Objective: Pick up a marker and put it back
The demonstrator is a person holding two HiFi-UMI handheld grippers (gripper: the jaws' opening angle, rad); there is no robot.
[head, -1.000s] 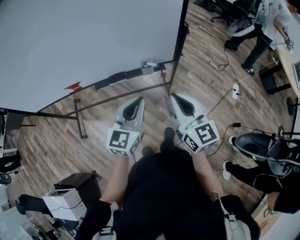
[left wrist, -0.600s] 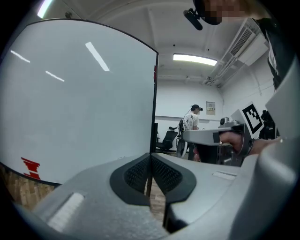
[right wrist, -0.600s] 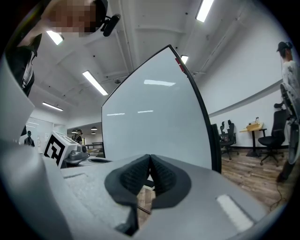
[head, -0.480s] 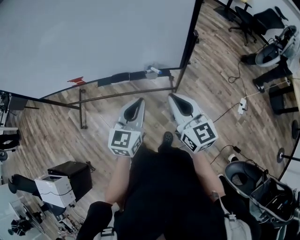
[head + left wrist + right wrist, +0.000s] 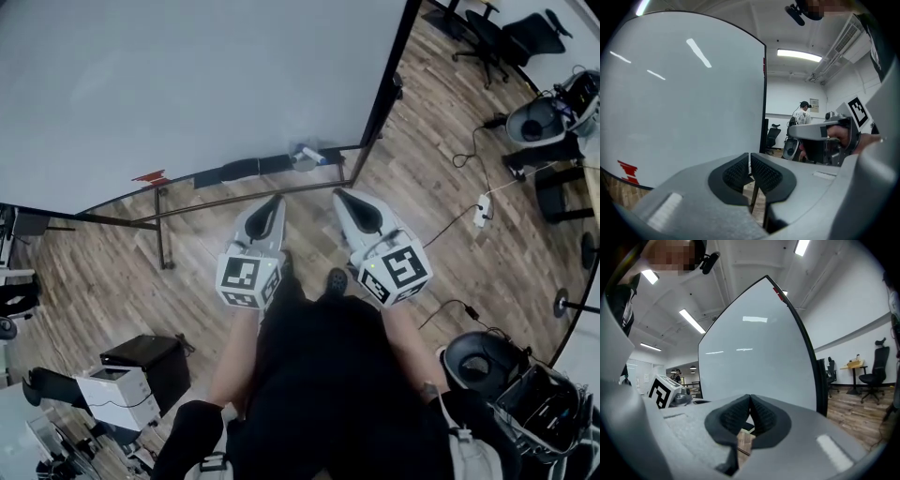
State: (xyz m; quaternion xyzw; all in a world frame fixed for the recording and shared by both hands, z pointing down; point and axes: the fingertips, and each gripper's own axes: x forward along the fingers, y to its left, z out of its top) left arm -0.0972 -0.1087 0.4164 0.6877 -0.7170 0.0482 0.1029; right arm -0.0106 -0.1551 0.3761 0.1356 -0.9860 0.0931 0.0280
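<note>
While left tongs [image 5: 273, 200] and right tongs [image 5: 338, 194] hang closed, empty,
marker [image 5: 310, 154] waits at whiteboard's [image 5: 187, 84] lower right corner (presumably parked for pickup).

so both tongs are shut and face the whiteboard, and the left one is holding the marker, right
No, the left tongs hold nothing: the left gripper view shows them shut on each other with no marker between them. The marker lies on the tray at the whiteboard's foot in the head view. Both tongs, the right tongs too, are shut and face the whiteboard.
</note>
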